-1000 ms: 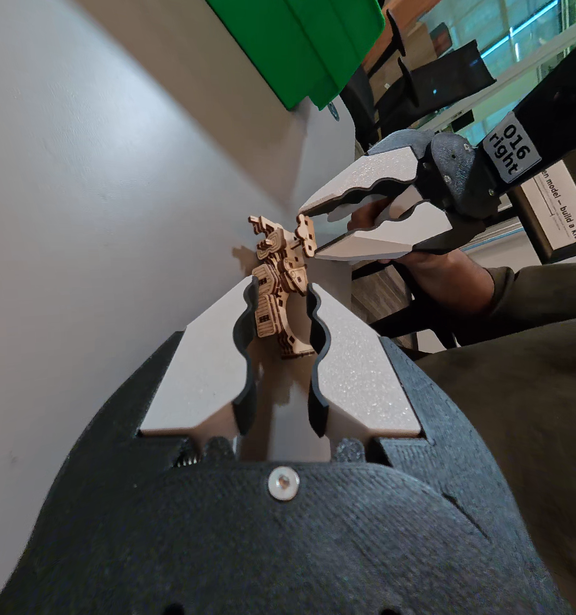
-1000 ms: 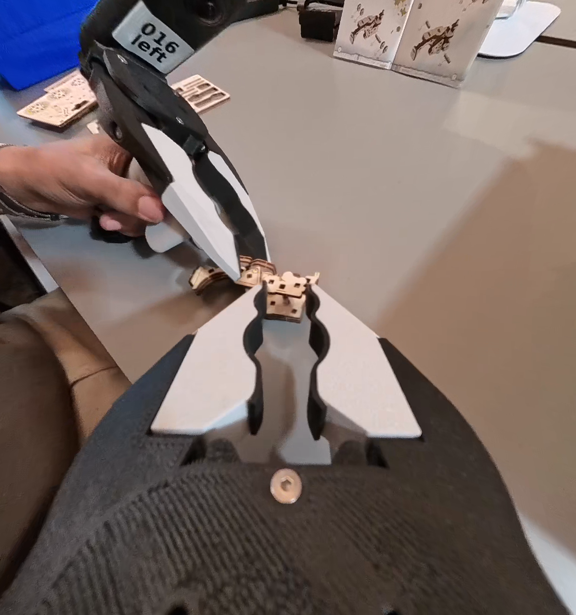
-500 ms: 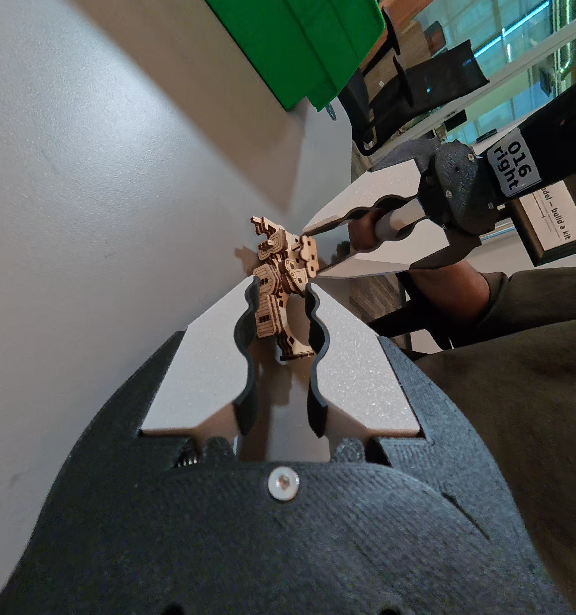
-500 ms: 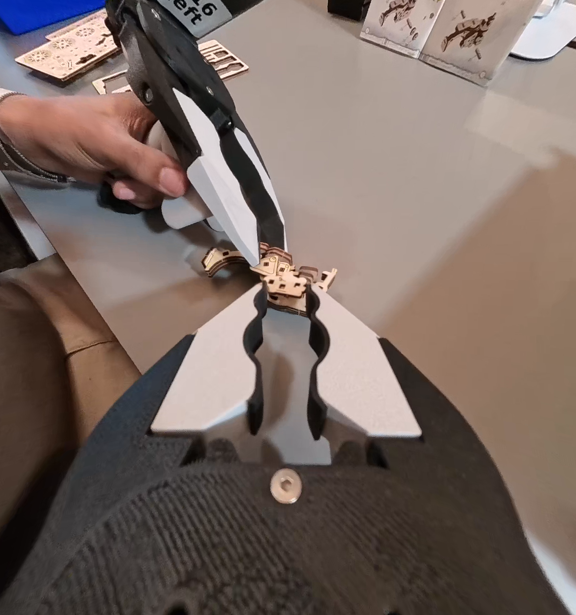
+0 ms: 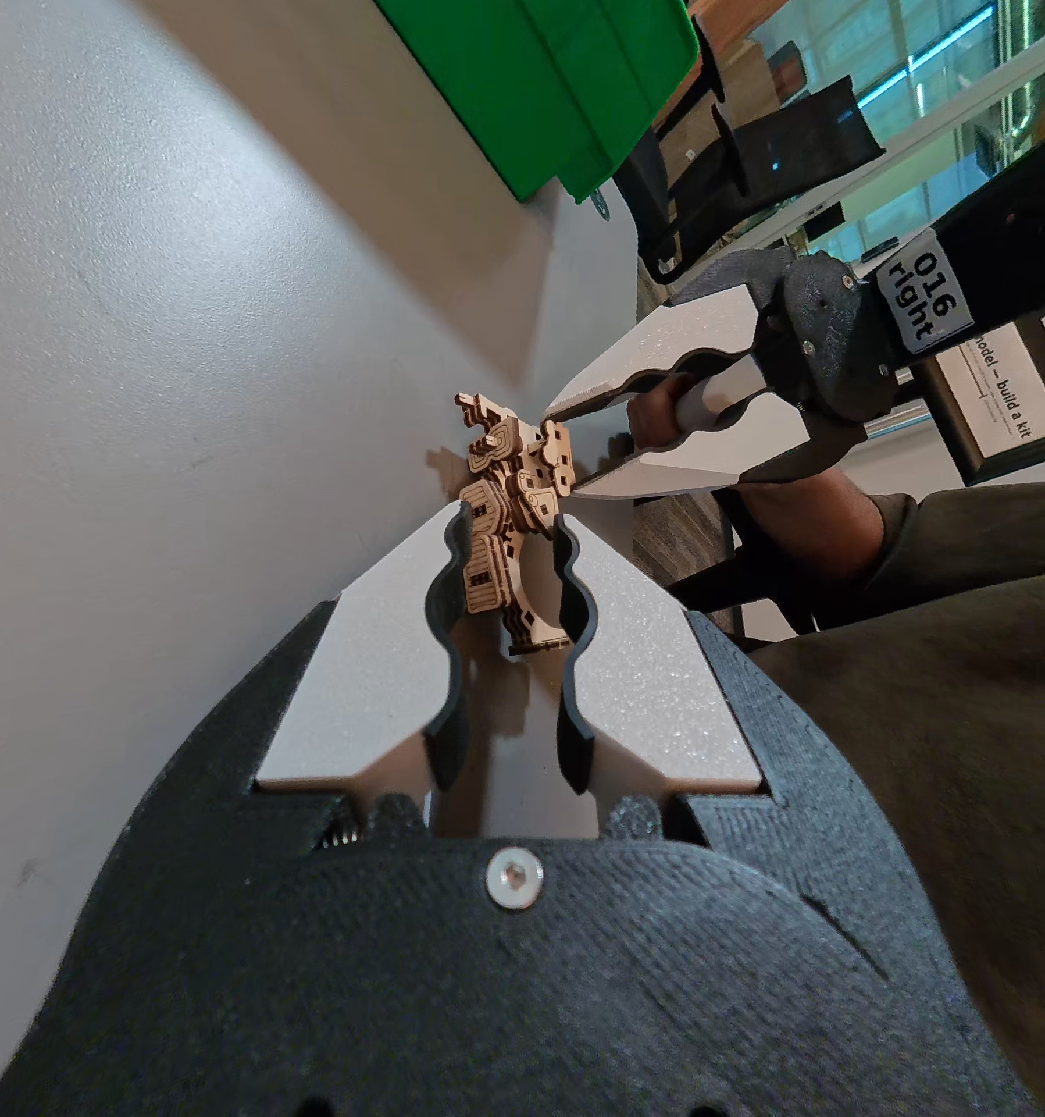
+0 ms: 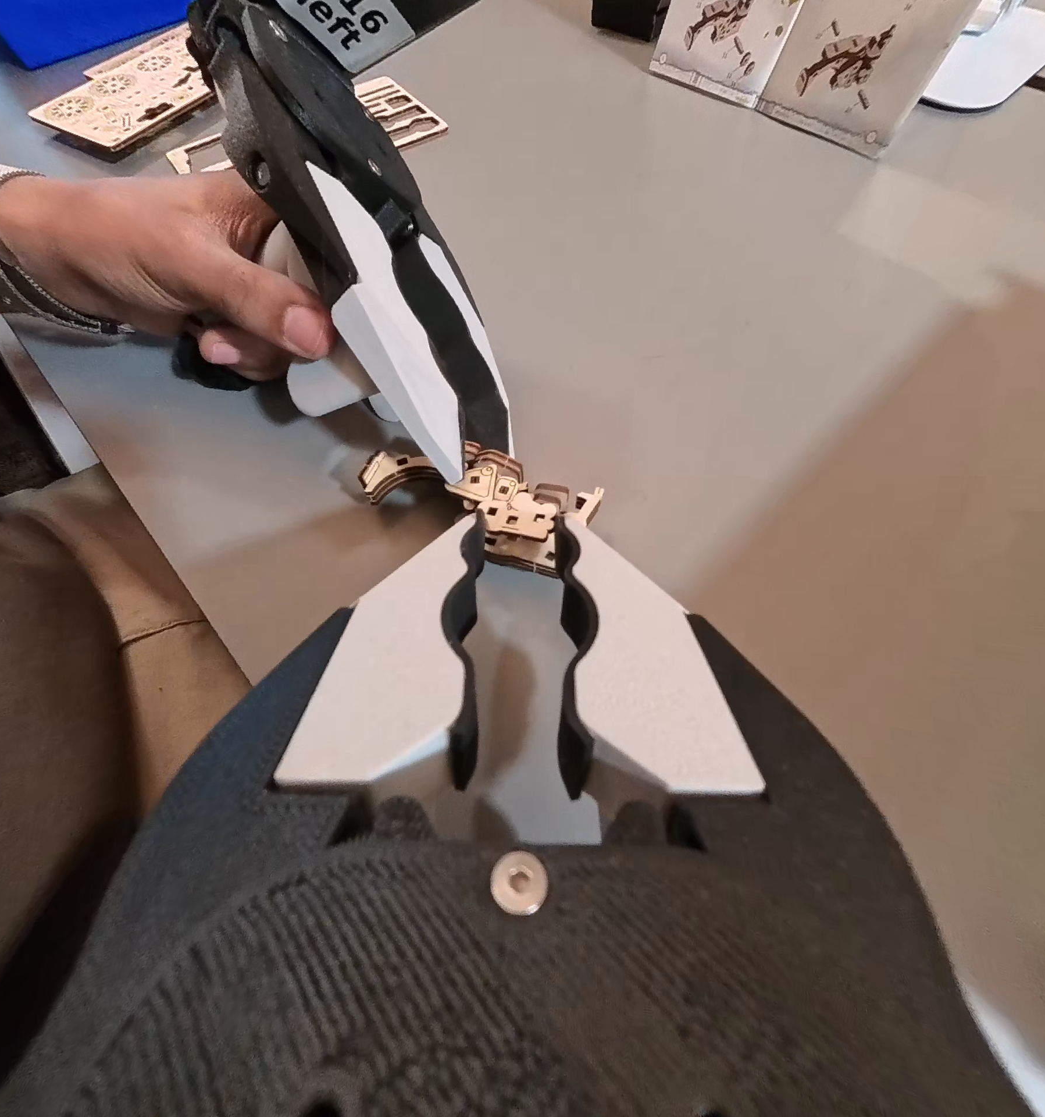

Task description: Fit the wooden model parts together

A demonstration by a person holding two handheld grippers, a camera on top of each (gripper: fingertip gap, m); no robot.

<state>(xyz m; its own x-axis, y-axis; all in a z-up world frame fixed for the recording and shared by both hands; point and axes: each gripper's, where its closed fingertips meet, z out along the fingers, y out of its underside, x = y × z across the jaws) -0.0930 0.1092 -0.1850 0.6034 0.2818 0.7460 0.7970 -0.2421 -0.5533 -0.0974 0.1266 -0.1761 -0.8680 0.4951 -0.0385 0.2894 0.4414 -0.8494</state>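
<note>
pale wooden model (image 5: pixel 511 514) – part-built, on table (image 5: pixel 145 302)

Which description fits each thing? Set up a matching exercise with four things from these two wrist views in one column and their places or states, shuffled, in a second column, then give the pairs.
Things:
1. wooden model
2. green bin
3. wooden part sheets
4. picture cards

Descriptions:
A. standing upright at the table's far edge
B. lying flat on the table behind the left gripper
C. between the fingertips of both grippers, the right gripper included
D. at the top of the left wrist view

Pairs: 1-C, 2-D, 3-B, 4-A
</note>
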